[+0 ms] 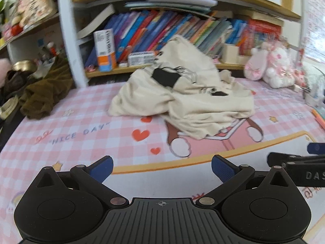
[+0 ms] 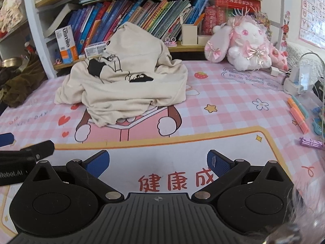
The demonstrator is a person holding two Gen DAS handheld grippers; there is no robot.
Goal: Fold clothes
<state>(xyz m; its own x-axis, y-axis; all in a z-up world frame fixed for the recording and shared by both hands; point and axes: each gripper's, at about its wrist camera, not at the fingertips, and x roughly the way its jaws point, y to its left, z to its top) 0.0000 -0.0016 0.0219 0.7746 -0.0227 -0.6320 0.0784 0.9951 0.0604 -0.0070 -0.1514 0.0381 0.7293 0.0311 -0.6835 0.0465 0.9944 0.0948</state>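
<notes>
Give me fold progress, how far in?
Done: nothing. The cream garment lies in a crumpled heap on the pink checked mat. In hand: nothing; left gripper and right gripper are both open, short of the cloth. Left: spreading it flat and every fold.

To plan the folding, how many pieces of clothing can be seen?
2: a cream garment heaped mid-table, and a brown garment bunched at the table's left edge. Others may be hidden beneath them.

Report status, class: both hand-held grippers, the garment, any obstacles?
Left hand-held gripper open, empty. Right hand-held gripper open, empty. Cream garment crumpled on pink mat, untouched. Nothing between.
</notes>
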